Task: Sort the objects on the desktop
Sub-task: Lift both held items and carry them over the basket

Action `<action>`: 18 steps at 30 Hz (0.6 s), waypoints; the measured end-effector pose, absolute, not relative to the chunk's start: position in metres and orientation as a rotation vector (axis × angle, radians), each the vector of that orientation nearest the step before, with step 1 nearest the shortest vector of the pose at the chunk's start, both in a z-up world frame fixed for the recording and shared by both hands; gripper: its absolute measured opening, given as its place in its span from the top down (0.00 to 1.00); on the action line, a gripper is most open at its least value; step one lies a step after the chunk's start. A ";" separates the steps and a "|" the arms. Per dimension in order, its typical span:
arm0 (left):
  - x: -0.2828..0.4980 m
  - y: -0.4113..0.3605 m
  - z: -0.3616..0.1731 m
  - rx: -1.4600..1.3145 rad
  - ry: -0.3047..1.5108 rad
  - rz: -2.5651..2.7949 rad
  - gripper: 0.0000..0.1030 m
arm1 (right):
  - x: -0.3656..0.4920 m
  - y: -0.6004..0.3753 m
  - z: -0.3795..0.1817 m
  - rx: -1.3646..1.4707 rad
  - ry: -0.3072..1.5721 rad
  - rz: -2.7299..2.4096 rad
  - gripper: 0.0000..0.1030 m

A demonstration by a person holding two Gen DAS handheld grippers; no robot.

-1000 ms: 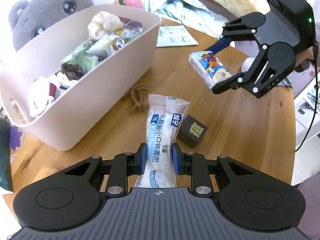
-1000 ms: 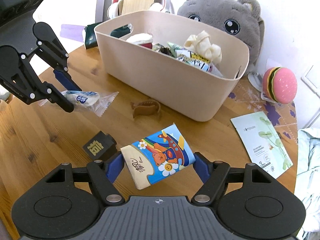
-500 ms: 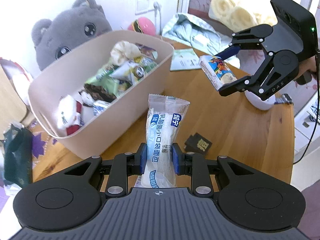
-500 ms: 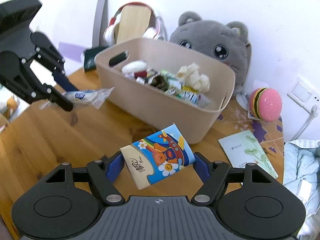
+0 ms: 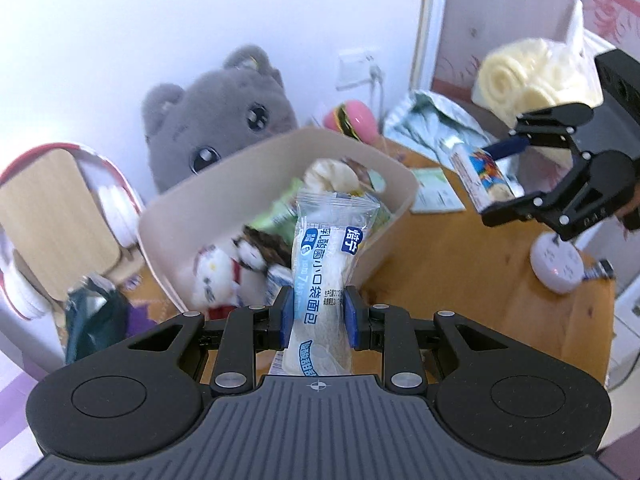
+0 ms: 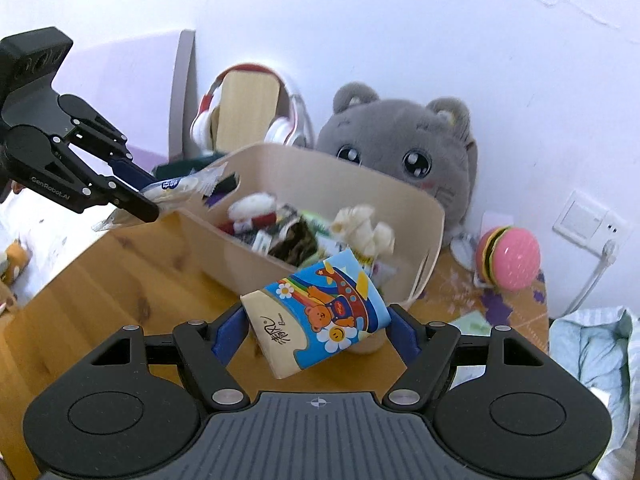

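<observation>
In the left wrist view, one bread packet [image 5: 325, 280] is clamped in the narrow left hand-held gripper [image 5: 316, 316], long axis pointing ahead at the one bin [image 5: 256, 160], which lies just beyond and below.

In the right wrist view, one tissue pack [image 6: 316, 312] is held crosswise in the right hand-held gripper [image 6: 316, 330]; the bin [image 6: 400, 196] is seen ahead, its rim nearer the left hand-held gripper [image 6: 148, 196], above the worktop [image 6: 132, 280]

Both claws have risen from the table [image 5: 480, 280], carrying bread packet [image 5: 324, 264] and tissue pack [image 6: 316, 316] toward the bin [image 6: 400, 208].
</observation>
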State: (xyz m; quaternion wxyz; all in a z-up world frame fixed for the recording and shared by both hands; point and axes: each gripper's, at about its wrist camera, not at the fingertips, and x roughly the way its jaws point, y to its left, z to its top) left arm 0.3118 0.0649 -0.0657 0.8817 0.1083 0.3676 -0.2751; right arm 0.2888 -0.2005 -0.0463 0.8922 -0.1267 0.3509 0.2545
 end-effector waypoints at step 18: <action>0.365 0.068 -0.070 0.149 0.767 -0.463 0.74 | 0.354 -0.188 -0.038 -0.186 0.712 0.445 0.29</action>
